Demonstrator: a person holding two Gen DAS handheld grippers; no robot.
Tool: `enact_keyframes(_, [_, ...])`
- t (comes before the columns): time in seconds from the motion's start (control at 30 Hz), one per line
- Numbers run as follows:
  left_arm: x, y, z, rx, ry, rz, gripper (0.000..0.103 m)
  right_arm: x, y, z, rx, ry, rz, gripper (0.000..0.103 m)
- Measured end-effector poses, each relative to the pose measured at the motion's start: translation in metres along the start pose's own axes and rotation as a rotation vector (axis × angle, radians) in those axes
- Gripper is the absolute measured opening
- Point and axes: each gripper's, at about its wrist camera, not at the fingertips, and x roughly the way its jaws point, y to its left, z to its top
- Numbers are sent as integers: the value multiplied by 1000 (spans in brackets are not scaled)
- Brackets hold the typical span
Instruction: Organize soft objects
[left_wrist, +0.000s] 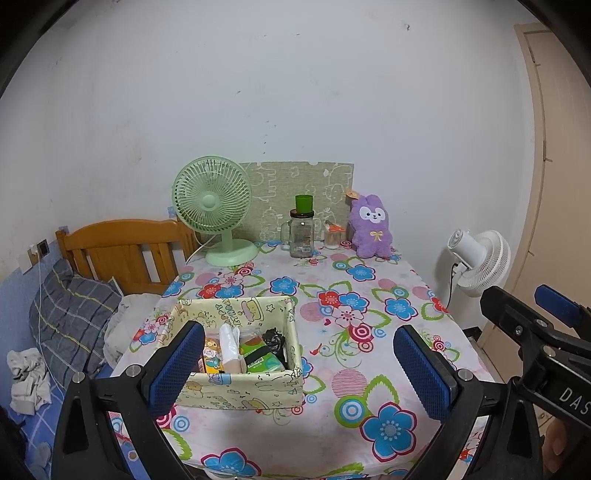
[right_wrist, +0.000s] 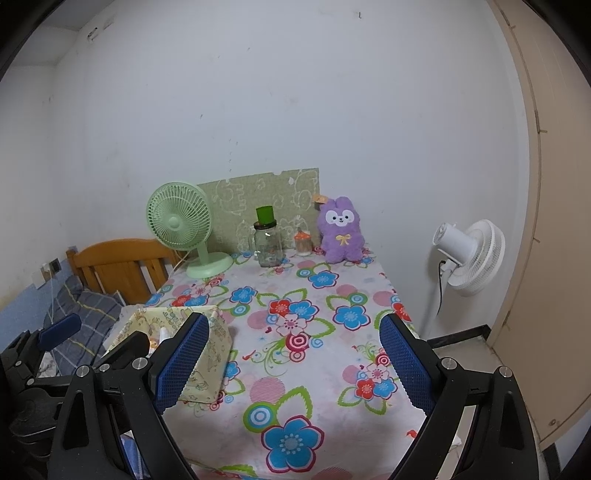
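Both the left gripper (left_wrist: 299, 369) and right gripper (right_wrist: 295, 363) stood wide and empty while the purple plush toy (right_wrist: 340, 230) (light, squashy, probably best pinched round its belly) sat upright at the desk's far right corner.

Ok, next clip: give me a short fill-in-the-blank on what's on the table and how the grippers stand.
1. The purple plush toy sits at the table's far edge, against the ____.
2. The glass jar carries a ____ cup on its lid.
3. Both the left gripper and right gripper have their jaws ____.
4. The fabric storage box lies nearest the ____ gripper.

Missing: wall; green; open; left
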Motion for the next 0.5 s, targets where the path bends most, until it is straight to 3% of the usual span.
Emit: enact_keyframes(0.5, [4,-2,2,9,-5,13,103,2,1,0,3,0,-2,95])
